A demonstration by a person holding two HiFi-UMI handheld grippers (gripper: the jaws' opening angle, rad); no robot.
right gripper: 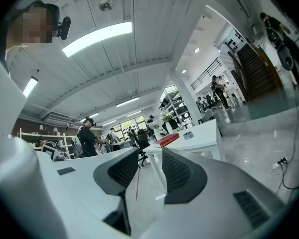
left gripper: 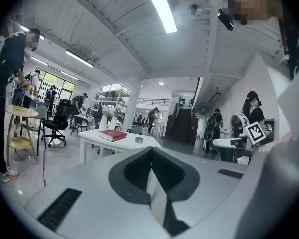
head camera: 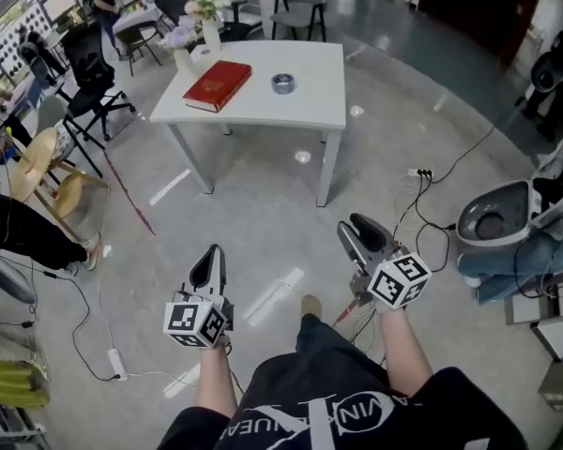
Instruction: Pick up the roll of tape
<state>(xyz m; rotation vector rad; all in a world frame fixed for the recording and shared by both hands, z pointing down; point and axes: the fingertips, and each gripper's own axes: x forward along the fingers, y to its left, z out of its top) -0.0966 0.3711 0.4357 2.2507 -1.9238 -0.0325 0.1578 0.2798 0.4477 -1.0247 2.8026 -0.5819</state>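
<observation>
On the right gripper the fingers stand wide and empty; on the left gripper they are together, empty. Well ahead of both, the roll of tape lies on the counter; a rushed, off-centre approach could knock it away.

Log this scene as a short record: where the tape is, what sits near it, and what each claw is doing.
tape roll: lying on the white table, nothing touching it
red book: same table, left of the tape in the head view, apart from it
vase of flowers: far left corner of the table
left claw: shut, empty, over the floor short of the table
right claw: open, empty, over the floor short of the table
task status: tape not yet picked up
</observation>
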